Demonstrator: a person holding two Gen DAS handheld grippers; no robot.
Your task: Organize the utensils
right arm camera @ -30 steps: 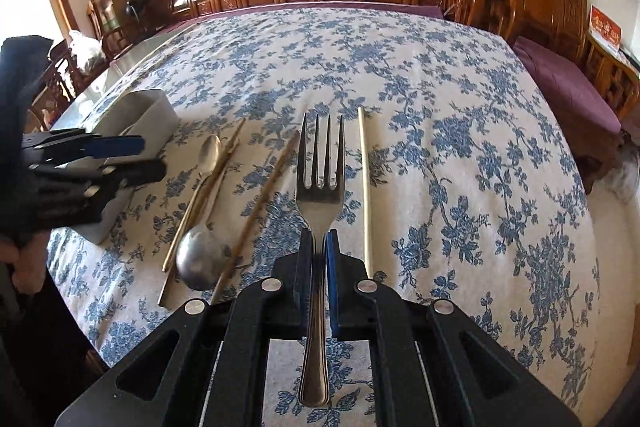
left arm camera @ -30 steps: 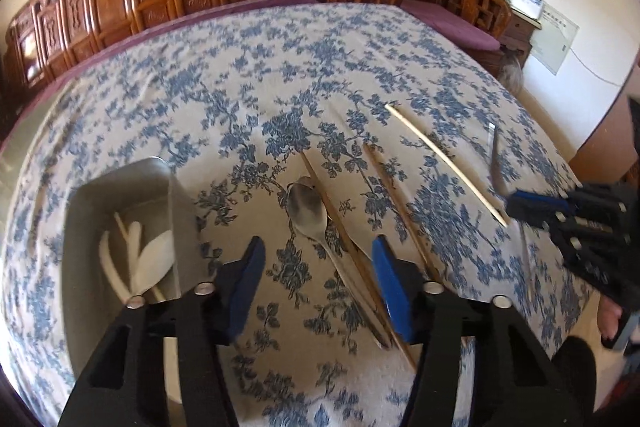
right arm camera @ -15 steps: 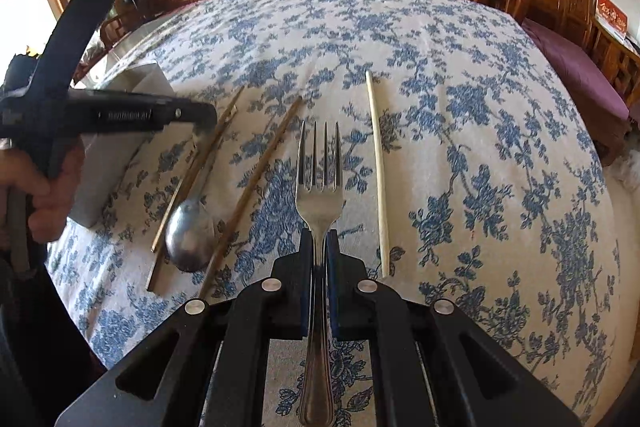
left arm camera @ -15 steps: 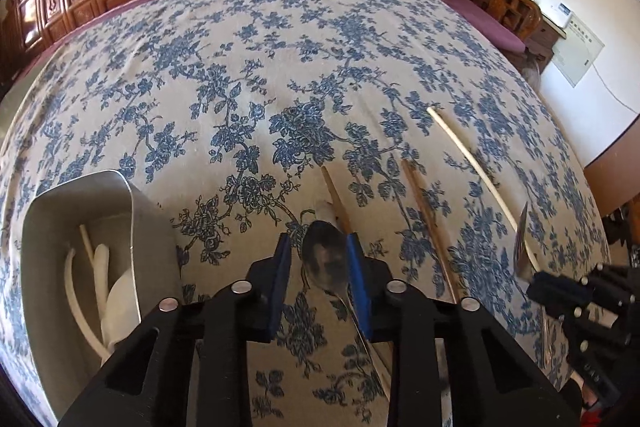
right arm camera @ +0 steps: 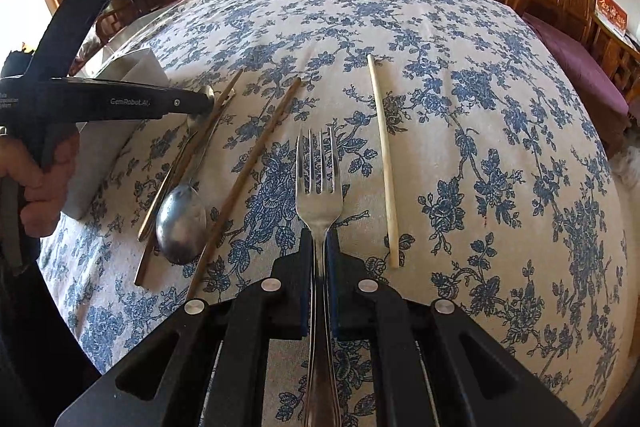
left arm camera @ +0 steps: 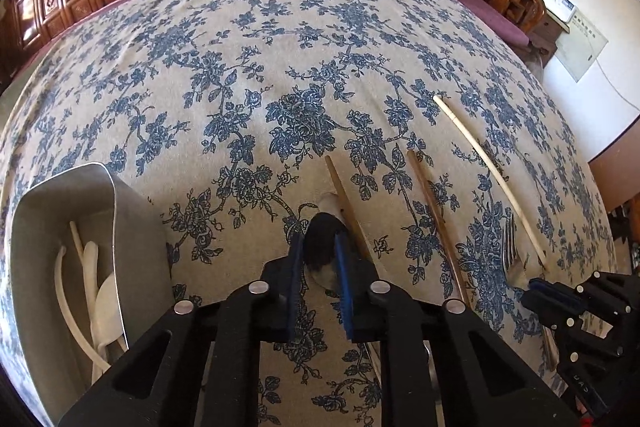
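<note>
A metal spoon [right arm camera: 182, 223] lies on the flowered tablecloth, bowl nearest me and handle pointing away. My left gripper [left arm camera: 320, 247] is closing, its blue pads touching both sides of the spoon's dark rounded handle end [left arm camera: 320, 243]. In the right wrist view the left gripper [right arm camera: 200, 101] reaches that handle end from the left. My right gripper [right arm camera: 319, 239] is shut on the neck of a steel fork [right arm camera: 318, 163], tines forward, low over the cloth. The fork [left arm camera: 510, 247] and right gripper [left arm camera: 548, 291] also show at the left wrist view's right edge.
A grey metal container [left arm camera: 100, 195] with white utensils [left arm camera: 96, 287] inside stands left of the spoon. Two brown chopsticks [right arm camera: 192, 155] [right arm camera: 256, 167] lie beside the spoon, and a pale chopstick [right arm camera: 384, 155] lies right of the fork. Carved wooden chairs ring the table.
My left gripper came down and forward over the spoon's handle end, and its jaws narrowed from wide apart onto it. My right gripper sank slightly, still holding the fork.
</note>
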